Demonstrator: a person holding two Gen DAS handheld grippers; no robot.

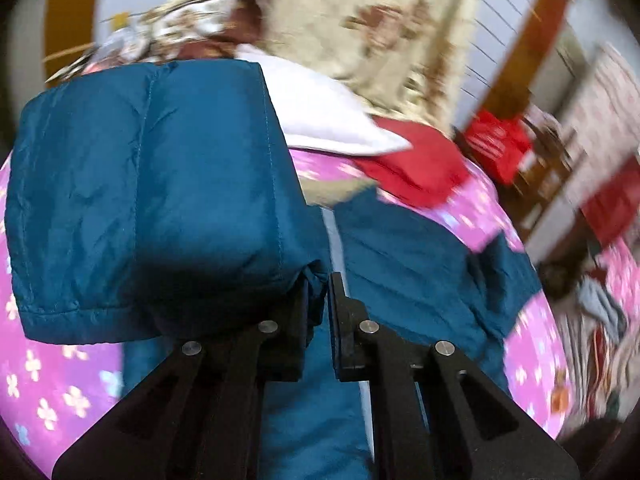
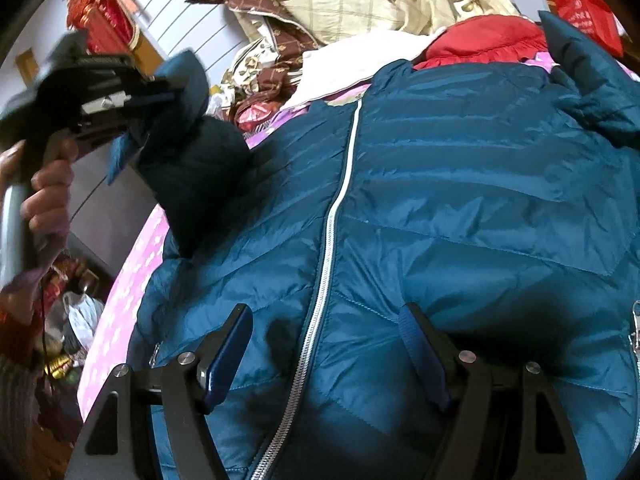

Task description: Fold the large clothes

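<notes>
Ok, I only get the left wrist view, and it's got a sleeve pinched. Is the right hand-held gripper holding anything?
Observer: No. The right hand-held gripper is open and empty, just above the blue jacket near its hem.
Operator: Is the jacket zipped?
Observer: Yes. The white zipper is closed along the visible front and runs between the open fingers.
Operator: And the other sleeve?
Observer: The other sleeve sits bunched by the shoulder, beside a red garment. It is ungripped, unlike the lifted sleeve in your left hand-held gripper.
</notes>
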